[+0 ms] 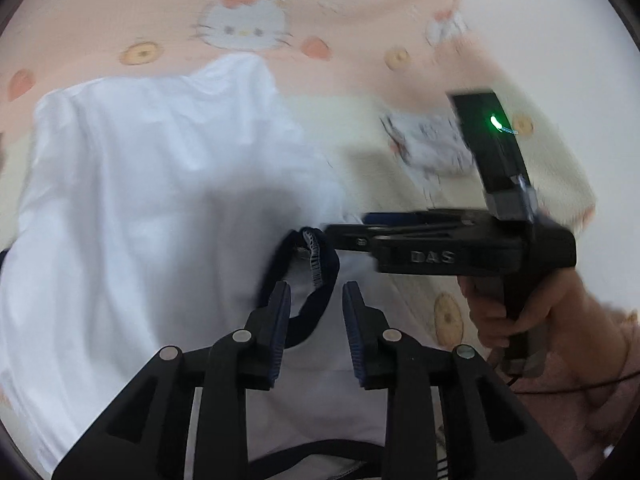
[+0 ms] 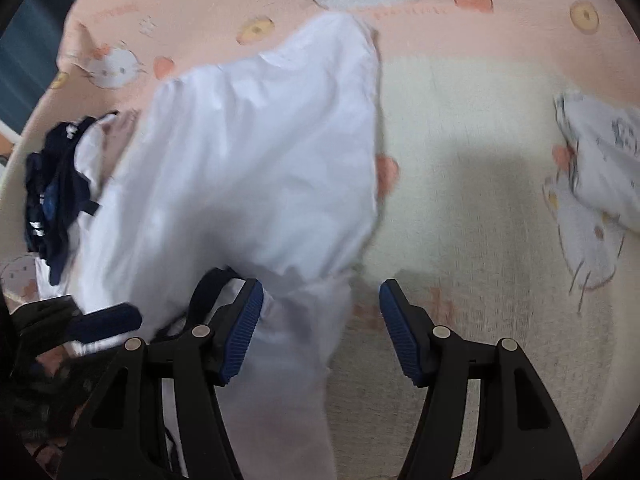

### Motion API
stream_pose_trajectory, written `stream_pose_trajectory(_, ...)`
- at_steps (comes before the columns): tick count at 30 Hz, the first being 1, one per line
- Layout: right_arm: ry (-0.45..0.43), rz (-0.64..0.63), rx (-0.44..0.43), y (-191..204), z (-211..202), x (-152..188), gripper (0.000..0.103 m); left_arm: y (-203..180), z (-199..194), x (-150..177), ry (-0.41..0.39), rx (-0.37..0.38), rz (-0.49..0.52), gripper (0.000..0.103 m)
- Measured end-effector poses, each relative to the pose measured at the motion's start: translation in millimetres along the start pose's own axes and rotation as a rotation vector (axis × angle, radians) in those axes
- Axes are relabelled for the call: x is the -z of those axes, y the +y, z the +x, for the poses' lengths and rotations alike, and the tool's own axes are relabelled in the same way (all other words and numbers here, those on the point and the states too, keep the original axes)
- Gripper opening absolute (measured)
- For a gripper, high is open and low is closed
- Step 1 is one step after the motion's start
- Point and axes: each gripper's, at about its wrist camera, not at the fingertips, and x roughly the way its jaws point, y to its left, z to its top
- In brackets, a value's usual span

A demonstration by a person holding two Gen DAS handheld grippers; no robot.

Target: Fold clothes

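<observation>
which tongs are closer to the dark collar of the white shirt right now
Left. The left tongs straddle the dark collar; the right tongs sit beside it, over the white shirt.

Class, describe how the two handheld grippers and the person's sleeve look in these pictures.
Both the left gripper and the right gripper are black plastic with ribbed blue pads and silver pivot pins. The right one bears raised letters, a green light and a thin cable. The sleeve is pink.
</observation>
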Motion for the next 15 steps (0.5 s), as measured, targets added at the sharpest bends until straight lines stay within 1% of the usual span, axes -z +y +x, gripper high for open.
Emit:
stream_pose_trajectory(2,0.001,-0.017,0.017,2.7,5.6,-2.0,0.062,9.2,20.8,-1.3,0.068,-0.104,-0.031,0.028)
stream_pose_trajectory(3,0.001,-0.026,0.025,4.1,8.3,-3.0,0.062,16.7,24.3,-1.8,0.079,-0.139,-0.073,0.026)
stream_pose_trajectory(5,0.001,-0.037,0.044,2.6,9.7,-3.7,0.061,35.5,13.8,-4.1,0.038,-0.147,-0.205,0.026)
stream_pose_trajectory(6,0.0,-0.037,0.054,0.3,8.6,-3.6,0.061,42.1,7.5,-4.7,0.017,-0.147,-0.246,0.025)
stream_pose_trajectory(9,-0.011,0.009,0.062,-6.6,-5.9,0.8,0.061,50.8,-15.3,-4.1,-0.048,-0.136,-0.276,0.024)
stream_pose_trajectory(10,-0.016,0.025,0.062,-8.8,-11.5,2.9,0.061,51.6,-21.1,-4.0,-0.063,-0.124,-0.276,0.024)
stream_pose_trajectory(12,-0.025,0.045,0.064,-6.4,-19.2,8.9,0.061,41.3,-24.1,-3.4,-0.069,-0.091,-0.221,0.024)
stream_pose_trajectory(13,-0.029,0.049,0.06,-2.4,-21.7,12.4,0.061,31.5,-20.7,-2.3,-0.062,-0.066,-0.185,0.024)
stream_pose_trajectory(15,-0.03,0.032,0.022,9.9,-25.5,18.7,0.061,12.0,-11.8,-2.9,-0.041,0.003,-0.123,0.024)
